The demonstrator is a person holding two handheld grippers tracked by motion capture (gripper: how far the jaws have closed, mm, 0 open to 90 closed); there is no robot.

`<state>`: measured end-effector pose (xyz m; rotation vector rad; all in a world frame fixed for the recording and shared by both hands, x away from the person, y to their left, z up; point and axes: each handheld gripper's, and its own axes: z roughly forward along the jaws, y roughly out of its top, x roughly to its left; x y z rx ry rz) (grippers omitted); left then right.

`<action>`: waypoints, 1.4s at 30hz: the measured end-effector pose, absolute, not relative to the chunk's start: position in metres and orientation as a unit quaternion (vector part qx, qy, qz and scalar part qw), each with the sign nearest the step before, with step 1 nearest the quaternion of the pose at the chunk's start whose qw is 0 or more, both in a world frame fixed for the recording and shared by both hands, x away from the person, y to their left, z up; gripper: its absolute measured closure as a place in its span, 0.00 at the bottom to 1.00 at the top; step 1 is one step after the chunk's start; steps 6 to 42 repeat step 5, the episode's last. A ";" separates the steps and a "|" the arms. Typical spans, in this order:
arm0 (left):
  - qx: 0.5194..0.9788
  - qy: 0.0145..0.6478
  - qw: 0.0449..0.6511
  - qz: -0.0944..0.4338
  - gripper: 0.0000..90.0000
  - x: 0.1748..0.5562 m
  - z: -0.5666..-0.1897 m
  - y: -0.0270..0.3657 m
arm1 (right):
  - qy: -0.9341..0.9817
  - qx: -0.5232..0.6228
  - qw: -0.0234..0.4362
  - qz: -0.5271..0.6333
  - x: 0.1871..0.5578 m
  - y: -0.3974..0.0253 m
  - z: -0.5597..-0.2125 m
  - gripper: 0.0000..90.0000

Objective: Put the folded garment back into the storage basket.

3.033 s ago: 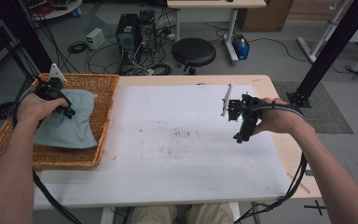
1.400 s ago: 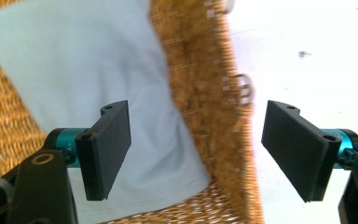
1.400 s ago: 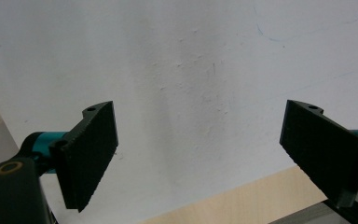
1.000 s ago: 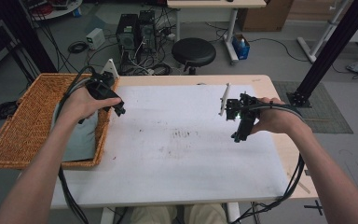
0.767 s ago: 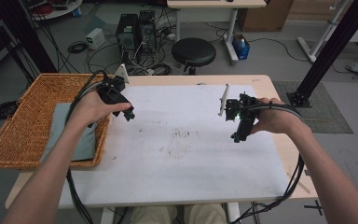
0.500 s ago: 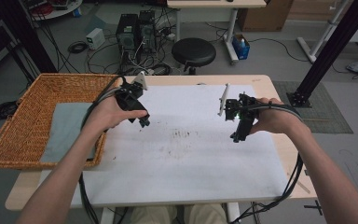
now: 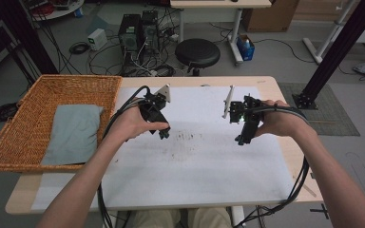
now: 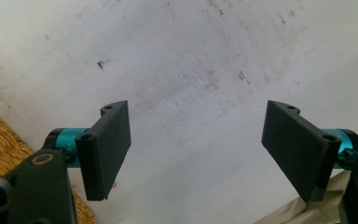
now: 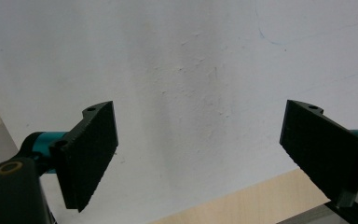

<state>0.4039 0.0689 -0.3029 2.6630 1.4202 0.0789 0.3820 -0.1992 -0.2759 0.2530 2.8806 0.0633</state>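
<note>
on white mat [image 7: 195, 161], two open claws, one cloth [image 7: 73, 133]

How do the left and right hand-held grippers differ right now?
The left hand-held gripper sits nearer the wicker basket holding the grey cloth; the right hand-held gripper sits toward the table's far side. Both hover over the white sheet, jaws open, empty.

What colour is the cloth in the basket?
Grey-green cloth, seen best in the high view.
</note>
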 end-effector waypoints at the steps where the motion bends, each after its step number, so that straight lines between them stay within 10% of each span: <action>1: 0.881 0.469 0.062 0.025 0.27 0.404 -0.304 0.068 | 0.988 0.088 0.125 0.022 0.382 -0.199 -0.275 0.12; 42: 0.880 0.471 0.063 0.023 0.27 0.403 -0.307 0.068 | 0.988 0.080 0.129 0.020 0.382 -0.200 -0.274 0.12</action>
